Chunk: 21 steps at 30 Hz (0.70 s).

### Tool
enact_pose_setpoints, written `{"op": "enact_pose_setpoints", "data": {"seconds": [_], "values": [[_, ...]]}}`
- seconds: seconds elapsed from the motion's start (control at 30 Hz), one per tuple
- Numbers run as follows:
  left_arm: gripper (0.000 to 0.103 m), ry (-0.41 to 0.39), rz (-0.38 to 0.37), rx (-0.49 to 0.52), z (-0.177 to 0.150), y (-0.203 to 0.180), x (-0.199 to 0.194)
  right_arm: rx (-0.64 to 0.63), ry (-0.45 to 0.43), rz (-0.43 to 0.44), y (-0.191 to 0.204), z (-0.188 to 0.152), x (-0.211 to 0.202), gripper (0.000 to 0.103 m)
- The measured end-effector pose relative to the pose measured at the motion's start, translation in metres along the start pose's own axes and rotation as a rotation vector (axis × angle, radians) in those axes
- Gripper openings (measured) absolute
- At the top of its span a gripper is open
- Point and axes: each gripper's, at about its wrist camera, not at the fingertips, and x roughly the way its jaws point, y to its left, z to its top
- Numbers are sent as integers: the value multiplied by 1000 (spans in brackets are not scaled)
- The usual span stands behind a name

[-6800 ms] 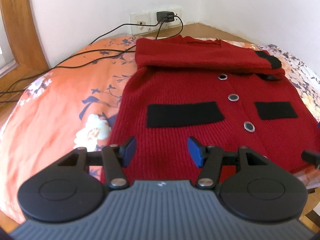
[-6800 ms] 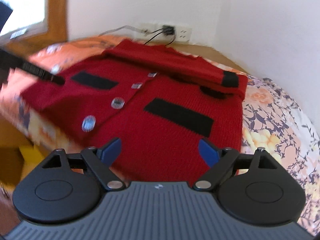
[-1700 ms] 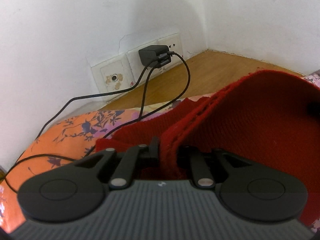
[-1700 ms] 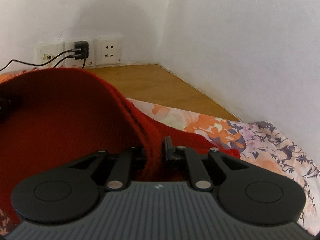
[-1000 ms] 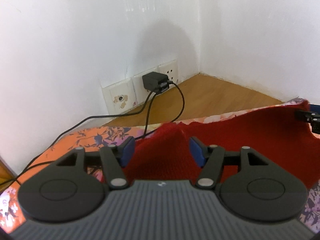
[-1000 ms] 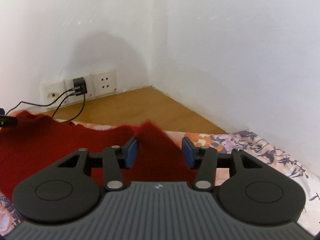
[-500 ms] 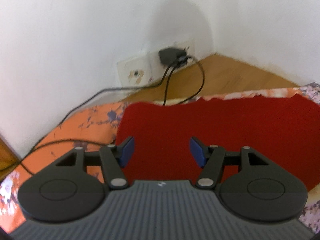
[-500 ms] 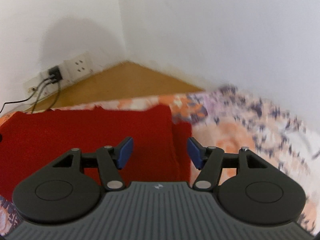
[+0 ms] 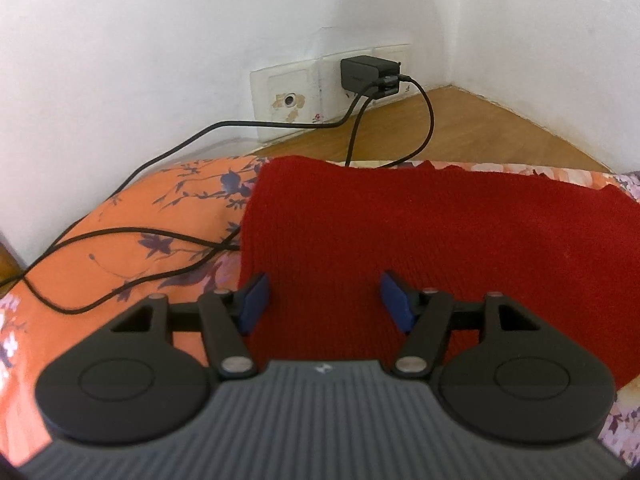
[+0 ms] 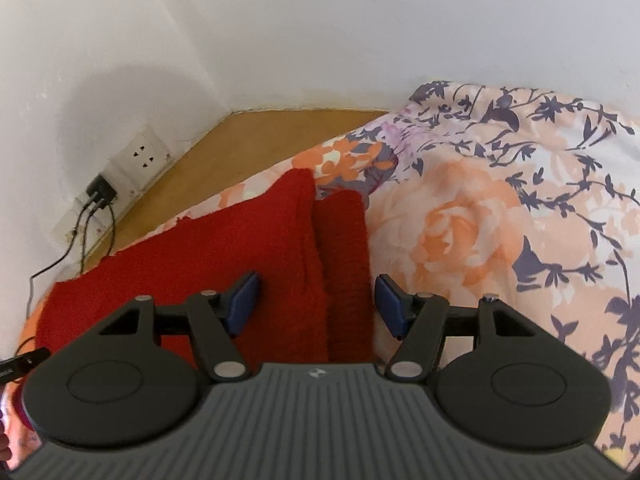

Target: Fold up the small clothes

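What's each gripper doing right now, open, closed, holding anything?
Left gripper: jaws open, holding nothing, over the red sweater.
Right gripper: jaws open, holding nothing, over the sweater's folded right edge.

One red cardigan (image 9: 440, 240), one charger (image 9: 362, 73), two cables (image 9: 280, 124).
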Motion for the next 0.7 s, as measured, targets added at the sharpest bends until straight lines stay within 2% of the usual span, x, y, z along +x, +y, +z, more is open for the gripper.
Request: {"op": "enact_pose_setpoints", "data": {"seconds": [0.13, 0.23, 0.5, 0.7], "values": [[63, 14, 3, -32, -1, 3, -14, 22, 35, 32, -4, 0, -12, 84], [63, 20, -2, -62, -4, 8, -25, 48, 71, 73, -7, -4, -19, 88], [63, 52, 37, -98, -15, 10, -44, 103, 118, 155, -16, -16, -18, 90], [63, 68, 68, -114, -22, 12, -56, 108, 136, 225, -13, -16, -10, 96]]}}
